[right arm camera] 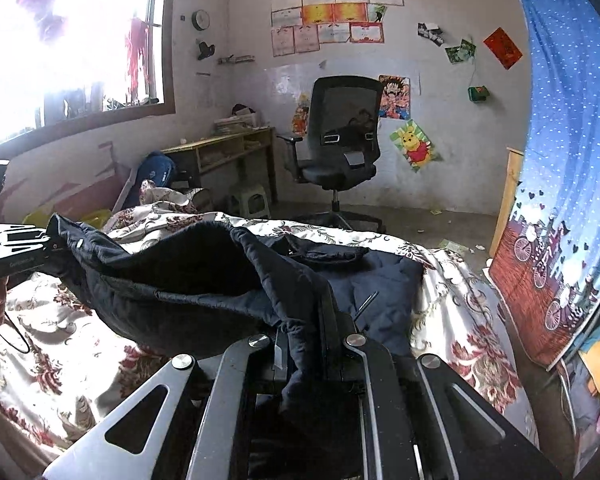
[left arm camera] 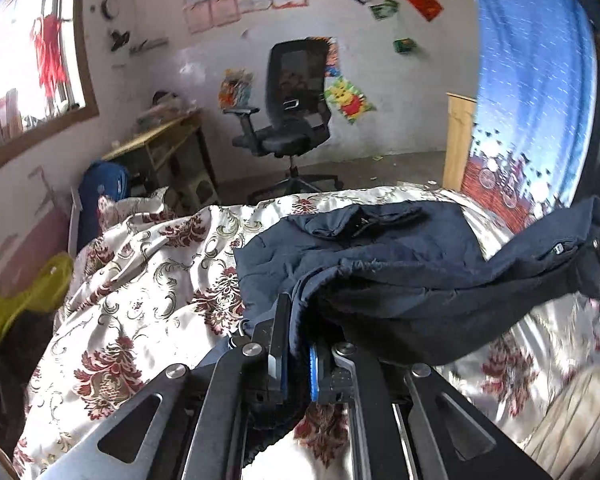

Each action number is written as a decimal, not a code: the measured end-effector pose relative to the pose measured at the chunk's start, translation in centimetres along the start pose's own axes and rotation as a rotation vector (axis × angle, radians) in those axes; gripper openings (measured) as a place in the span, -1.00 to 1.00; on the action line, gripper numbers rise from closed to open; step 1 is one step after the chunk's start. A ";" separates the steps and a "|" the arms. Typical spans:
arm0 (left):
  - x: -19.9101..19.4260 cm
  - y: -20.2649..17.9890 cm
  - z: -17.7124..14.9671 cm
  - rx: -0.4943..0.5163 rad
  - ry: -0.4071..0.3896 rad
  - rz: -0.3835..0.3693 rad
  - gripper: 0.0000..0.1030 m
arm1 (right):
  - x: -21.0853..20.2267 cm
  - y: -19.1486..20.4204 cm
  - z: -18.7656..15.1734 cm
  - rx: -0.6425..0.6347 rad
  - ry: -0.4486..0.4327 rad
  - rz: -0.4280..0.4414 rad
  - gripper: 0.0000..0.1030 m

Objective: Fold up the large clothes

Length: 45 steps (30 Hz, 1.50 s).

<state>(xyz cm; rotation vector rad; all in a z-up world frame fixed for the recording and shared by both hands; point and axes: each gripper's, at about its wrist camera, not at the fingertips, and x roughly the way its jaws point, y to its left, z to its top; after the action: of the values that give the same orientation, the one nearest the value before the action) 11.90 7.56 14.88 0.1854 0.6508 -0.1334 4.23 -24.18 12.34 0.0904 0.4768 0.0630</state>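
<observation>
Over the bed, left tongs [left arm camera: 298, 344] are clenched on one edge of the navy padded jacket [left arm camera: 400, 264], right tongs [right arm camera: 304, 344] clenched on another edge. Jacket hangs stretched btw the two, its far part lying on the floral bedspread [left arm camera: 148, 264]. Beyond the bed: office chair [right arm camera: 344, 136] by the wall, wooden table [right arm camera: 228, 150] under the window [right arm camera: 80, 40], blue curtain [right arm camera: 560, 160] at right.

Left gripper [left arm camera: 298, 344] fingertips: buried in the jacket [left arm camera: 400, 272] fold.
Right gripper [right arm camera: 304, 344] pads: covered by cloth.
Curtain [left arm camera: 536, 92]: blurred, cut by the edge.
Wall papers [right arm camera: 332, 16]: print too small to be read.
</observation>
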 end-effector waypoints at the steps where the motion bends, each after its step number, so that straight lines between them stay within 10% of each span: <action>1: 0.8 0.1 0.8 -0.007 0.005 0.005 -0.87 | 0.7 0.2 0.3 -0.005 0.001 0.000 -0.85; 21: 21.7 0.2 11.2 0.037 -0.044 0.053 -0.87 | 22.7 -3.5 8.6 -0.050 0.060 -0.079 -0.85; 45: 35.2 0.2 8.3 0.022 0.085 0.004 -0.83 | 36.9 -4.2 3.8 -0.028 0.183 -0.150 -0.79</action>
<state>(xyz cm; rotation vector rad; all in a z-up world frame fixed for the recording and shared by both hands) 44.54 3.70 -0.22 0.2149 0.7334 -0.1293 38.82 -25.64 -1.51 0.0210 0.6637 -0.0696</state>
